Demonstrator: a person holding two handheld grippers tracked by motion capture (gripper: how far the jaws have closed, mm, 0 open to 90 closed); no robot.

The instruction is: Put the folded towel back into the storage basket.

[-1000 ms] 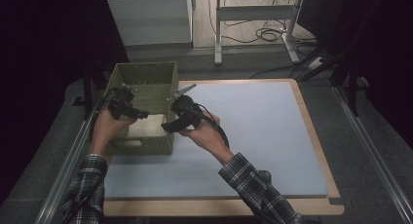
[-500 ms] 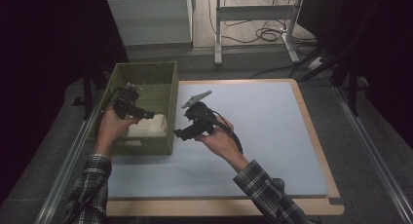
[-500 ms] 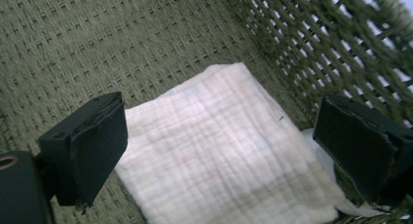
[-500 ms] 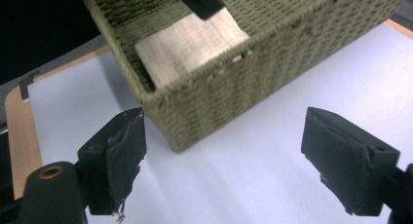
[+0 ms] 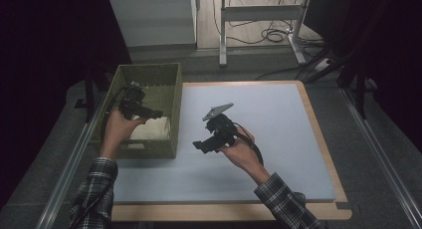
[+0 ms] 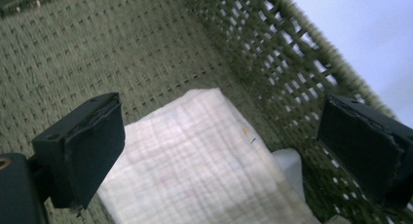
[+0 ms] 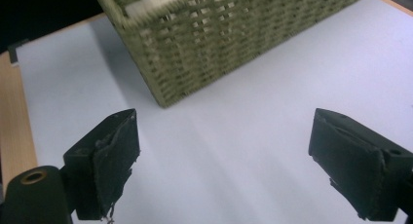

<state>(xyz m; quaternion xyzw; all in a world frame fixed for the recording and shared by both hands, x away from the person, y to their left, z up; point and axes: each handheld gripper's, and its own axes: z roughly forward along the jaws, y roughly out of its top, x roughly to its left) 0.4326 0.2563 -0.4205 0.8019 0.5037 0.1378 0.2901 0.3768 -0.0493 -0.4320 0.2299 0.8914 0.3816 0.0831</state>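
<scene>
A: How is the left gripper (image 5: 152, 112) sitting?

B: It is hovering over the green woven basket (image 5: 166, 72), jaws standing wide apart after just opening further, with nothing pressed between the pads. In the left gripper view the folded cream cloth (image 6: 204, 160) is lying below and between the jaws, flat on the basket floor, against the wall nearest the person.

A: And the right gripper (image 5: 200, 144)?

B: Its jaws are also gaping, having just been opening, and nothing is lying between them. The hand is holding it above the pale blue mat (image 5: 278, 129), just beside the basket's right wall and clear of it. In the right gripper view the jaws are framing bare mat, with a basket corner (image 7: 165, 95) rising ahead.

A: What is lying under it all?

B: The mat is covering a wooden board (image 5: 326, 154)
</scene>
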